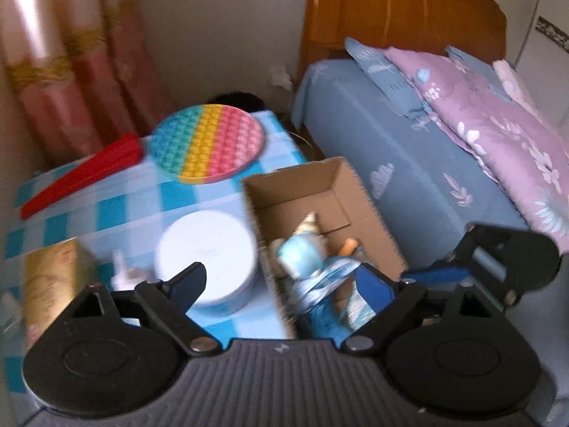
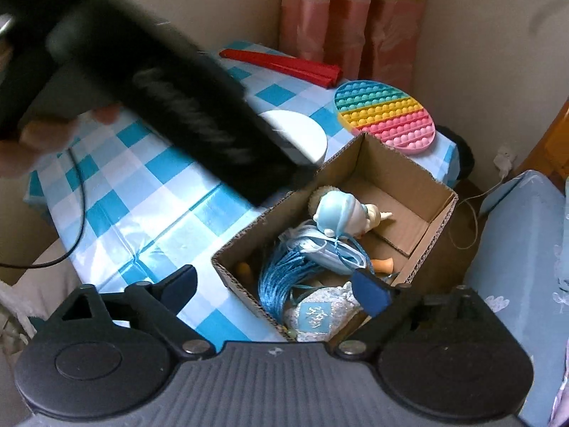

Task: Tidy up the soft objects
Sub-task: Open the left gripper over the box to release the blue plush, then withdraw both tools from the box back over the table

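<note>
With both sets of jaws spread wide and nothing between them, the left gripper (image 1: 284, 281) and right gripper (image 2: 281, 281) hang over the cardboard box (image 2: 398, 158), which sits at the table's (image 2: 142, 195) edge beside the bed (image 1: 409, 163). Judging by that, a drop into the box looks just finished. Inside lie one doll in a blue hat (image 2: 341, 210), one bundle of blue cord (image 2: 284, 277) and one embroidered pouch (image 2: 316, 316); blur may hide more. On the table remain one rainbow pop mat (image 2: 387, 117) at the far corner, one red folded fan (image 2: 284, 62), one white round tin (image 1: 209, 252) and one gold box (image 1: 53, 277). Next, probably, comes a reach for the pop mat, needing an edge pinch.
</note>
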Demonstrator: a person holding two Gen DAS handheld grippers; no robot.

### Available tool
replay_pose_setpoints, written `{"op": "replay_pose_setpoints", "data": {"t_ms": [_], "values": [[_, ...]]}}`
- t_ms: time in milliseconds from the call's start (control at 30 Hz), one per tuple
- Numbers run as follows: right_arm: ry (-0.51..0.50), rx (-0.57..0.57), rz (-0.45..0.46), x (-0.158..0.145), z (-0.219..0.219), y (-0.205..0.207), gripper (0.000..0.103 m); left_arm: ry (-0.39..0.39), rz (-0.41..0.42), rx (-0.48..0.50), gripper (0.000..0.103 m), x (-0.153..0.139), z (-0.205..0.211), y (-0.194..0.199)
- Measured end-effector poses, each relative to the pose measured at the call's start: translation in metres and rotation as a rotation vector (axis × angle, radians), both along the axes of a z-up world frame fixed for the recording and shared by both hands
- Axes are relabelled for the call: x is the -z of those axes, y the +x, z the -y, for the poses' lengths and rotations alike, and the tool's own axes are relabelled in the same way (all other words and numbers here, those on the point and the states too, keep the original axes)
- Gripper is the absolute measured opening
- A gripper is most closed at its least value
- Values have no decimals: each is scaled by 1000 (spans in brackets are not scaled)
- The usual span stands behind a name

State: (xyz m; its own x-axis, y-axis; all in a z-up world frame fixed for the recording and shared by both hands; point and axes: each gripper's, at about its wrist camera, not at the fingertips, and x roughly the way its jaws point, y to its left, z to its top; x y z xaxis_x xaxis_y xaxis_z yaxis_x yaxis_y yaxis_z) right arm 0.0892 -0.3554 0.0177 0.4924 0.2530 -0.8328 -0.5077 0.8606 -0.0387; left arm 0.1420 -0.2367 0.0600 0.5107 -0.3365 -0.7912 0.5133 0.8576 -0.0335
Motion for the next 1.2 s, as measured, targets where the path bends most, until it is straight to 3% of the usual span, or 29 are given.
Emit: {"op": "replay_pose_setpoints", "data": {"t_ms": [400, 700, 967, 1200], "values": [[-12, 77, 45, 1, -39, -28, 99, -1, 85, -242, 96, 27, -102, -55], [38, 99, 59, 5, -73, -36, 100, 10, 36, -427, 96, 59, -167, -61], [88, 104, 70, 7, -105, -28, 100, 20, 41, -490, 96, 68, -199, -58], [110, 121, 143, 14, -140, -23, 103, 47, 62, -513, 96, 78, -220, -51]]}}
